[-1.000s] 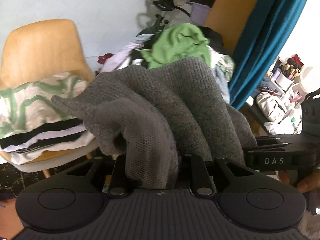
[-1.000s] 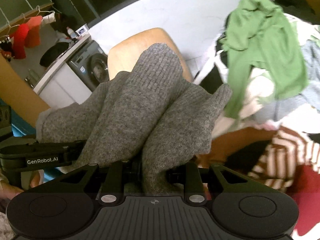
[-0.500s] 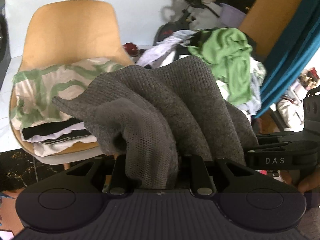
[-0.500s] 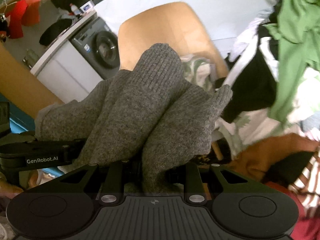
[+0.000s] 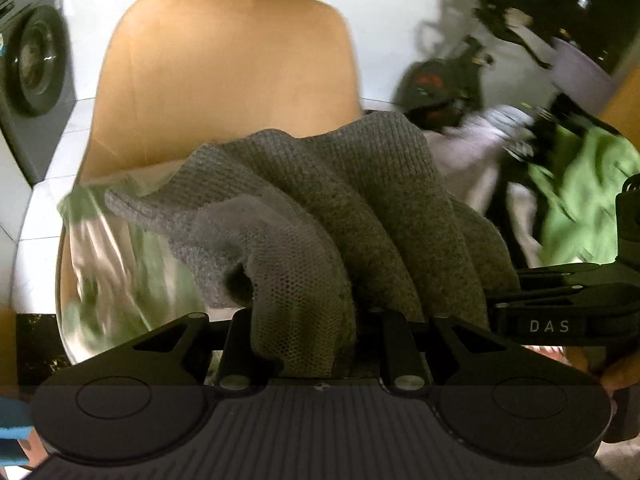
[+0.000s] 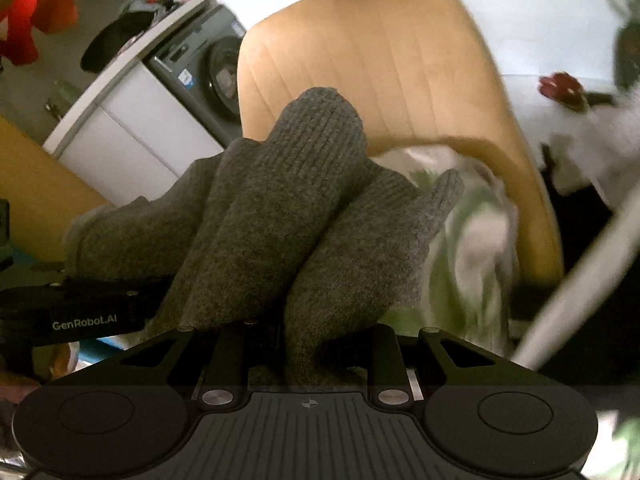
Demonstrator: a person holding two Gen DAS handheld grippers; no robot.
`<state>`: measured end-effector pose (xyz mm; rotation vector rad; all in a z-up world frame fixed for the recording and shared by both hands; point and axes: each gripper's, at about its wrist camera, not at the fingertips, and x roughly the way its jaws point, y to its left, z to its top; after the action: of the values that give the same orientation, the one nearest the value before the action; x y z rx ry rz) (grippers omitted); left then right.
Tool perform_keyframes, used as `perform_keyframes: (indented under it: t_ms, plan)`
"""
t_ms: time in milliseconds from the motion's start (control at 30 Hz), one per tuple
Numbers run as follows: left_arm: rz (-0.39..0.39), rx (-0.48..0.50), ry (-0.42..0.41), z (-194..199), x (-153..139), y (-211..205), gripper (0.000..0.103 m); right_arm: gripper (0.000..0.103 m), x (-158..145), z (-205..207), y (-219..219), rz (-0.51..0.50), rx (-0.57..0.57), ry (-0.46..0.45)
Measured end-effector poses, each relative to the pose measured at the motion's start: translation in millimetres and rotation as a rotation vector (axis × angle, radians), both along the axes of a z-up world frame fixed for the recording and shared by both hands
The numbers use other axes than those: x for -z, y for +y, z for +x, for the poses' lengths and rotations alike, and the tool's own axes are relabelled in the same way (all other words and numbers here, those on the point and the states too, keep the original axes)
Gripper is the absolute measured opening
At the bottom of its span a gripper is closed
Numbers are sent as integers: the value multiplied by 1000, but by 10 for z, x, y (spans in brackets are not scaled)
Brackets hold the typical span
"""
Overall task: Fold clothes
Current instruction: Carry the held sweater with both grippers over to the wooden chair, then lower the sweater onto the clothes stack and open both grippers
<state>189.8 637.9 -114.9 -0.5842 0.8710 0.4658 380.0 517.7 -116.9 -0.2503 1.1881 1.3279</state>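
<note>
I've got both grippers, left (image 5: 316,344) and right (image 6: 308,356), clamped on the grey sweater (image 5: 352,208); bunched folds (thick knit) could slip over the chair (image 6: 380,60).

One grey ribbed knit garment (image 5: 352,208), bunched, centre of both wrist views. Two black two-finger grippers: left gripper (image 5: 316,332) low centre of its own view, right gripper (image 6: 308,344) likewise. One tan moulded chair (image 5: 224,76), upper middle. One folded green-and-white patterned cloth (image 5: 116,256) on its seat, blurred. One dark front-loading washing machine (image 6: 216,68), upper left. One bright green garment (image 5: 580,200), right edge. Two red garments (image 6: 24,28) hanging, top left corner.
</note>
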Motion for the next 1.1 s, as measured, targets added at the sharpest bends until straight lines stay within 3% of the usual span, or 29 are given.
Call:
perform_keyframes:
  t_ms: [200, 300, 467, 567, 800, 900, 1100]
  plan:
    - [-27, -75, -2, 242, 423, 788, 21, 21, 397, 271, 843, 7, -21, -52]
    - [-16, -67, 26, 331, 642, 1085, 21, 20, 683, 298, 1137, 2, 9, -69]
    - [-56, -38, 75, 362, 1099, 1468, 23, 21, 1190, 245, 1364, -60, 95, -78]
    - [-132, -39, 96, 289, 1326, 1626, 25, 23, 1385, 276, 1359, -74, 167, -31]
    - [-316, -54, 10, -104, 1442, 1855, 27, 32, 1454, 321, 1217, -68, 266, 42]
    - [-345, -53, 6, -185, 1490, 1911, 27, 28, 1485, 324, 1236, -70, 307, 50]
    - [-337, -37, 42, -170, 1378, 1988, 26, 22, 1372, 335, 1249, -94, 290, -32]
